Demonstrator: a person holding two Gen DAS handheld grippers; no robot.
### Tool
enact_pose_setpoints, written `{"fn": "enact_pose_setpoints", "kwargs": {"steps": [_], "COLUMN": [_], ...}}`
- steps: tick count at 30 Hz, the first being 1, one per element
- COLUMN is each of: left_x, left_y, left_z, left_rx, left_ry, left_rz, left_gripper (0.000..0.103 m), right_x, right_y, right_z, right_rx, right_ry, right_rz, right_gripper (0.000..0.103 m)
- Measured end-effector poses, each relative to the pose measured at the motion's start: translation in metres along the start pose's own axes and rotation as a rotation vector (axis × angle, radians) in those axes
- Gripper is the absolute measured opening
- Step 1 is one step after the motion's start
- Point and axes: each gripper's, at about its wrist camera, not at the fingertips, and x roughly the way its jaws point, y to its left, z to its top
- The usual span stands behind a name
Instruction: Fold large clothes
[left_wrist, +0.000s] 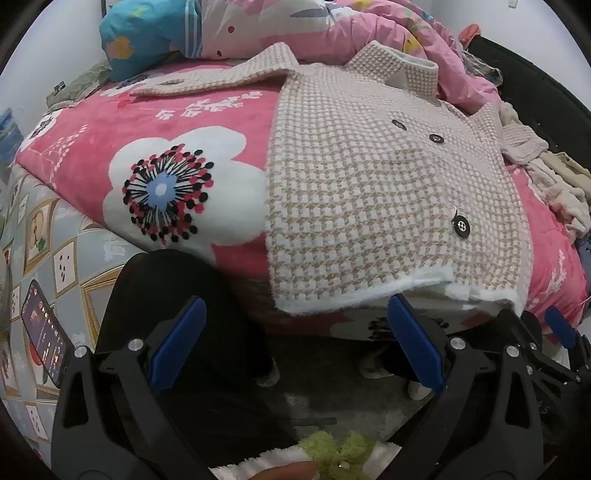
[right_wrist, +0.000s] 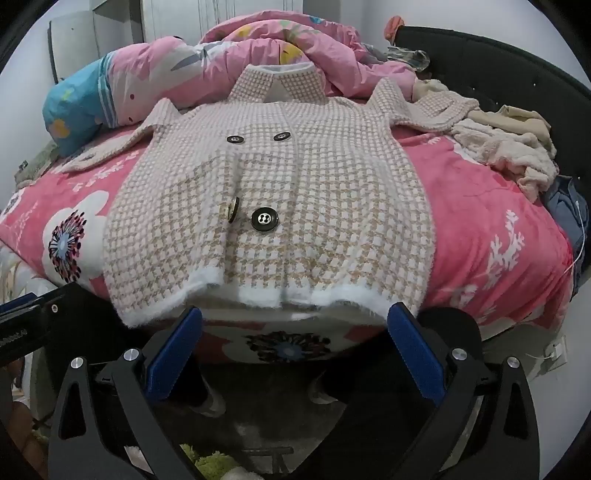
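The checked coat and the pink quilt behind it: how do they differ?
The checked coat lies spread flat, front up, hem at the bed's near edge; the pink quilt is bunched in a heap at the far side. The coat is woven beige and white with dark buttons; the quilt is smooth with cartoon prints. Both lie on the bed.

Bedroom: bed (right_wrist: 480, 236), quilt (right_wrist: 258, 48).

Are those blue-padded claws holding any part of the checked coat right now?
Nothing is held: left gripper and right gripper are open, short of the beige-and-white checked wool coat.
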Motion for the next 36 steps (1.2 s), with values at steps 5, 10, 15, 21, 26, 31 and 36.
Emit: {"fn": "enact_pose_setpoints", "kwargs": {"steps": [5, 10, 15, 21, 26, 31, 36], "left_x": [0.003, 0.006, 0.004, -0.001, -0.005, -0.007, -0.007], "left_y": [0.005, 0.0, -0.004, -0.003, -0.002, 0.002, 0.004], "left_z": [0.001, 0.0, 0.001, 0.002, 0.003, 0.005, 0.005], "left_rx": [0.001, 0.016, 0.021, 0.02, 0.017, 0.009, 0.001], "left_ry": [0.008, 0.007, 0.008, -0.006, -0.018, -0.025, -0.028], "left_rz": [-0.013, 0.005, 0.011, 0.014, 0.016, 0.017, 0.02], "left_gripper": [0.095, 0.095, 0.095, 0.095, 0.095, 0.095, 0.095], "right_x": [0.0, -0.002, -0.003, -0.001, -0.004, -0.007, -0.008], "right_y": [0.0, 0.0, -0.004, -0.004, 0.0, 0.002, 0.004], "right_z": [0.001, 0.002, 0.005, 0.005, 0.007, 0.008, 0.009], "right_rx": [0.005, 0.001, 0.009, 0.01, 0.001, -0.008, -0.014], "right_ry": [0.009, 0.007, 0.015, 0.007, 0.001, -0.008, -0.01], "right_rz": [-0.004, -0.011, -0.004, 0.003, 0.005, 0.009, 0.012], "right_gripper": [0.098, 0.098, 0.098, 0.098, 0.098, 0.098, 0.098]}}
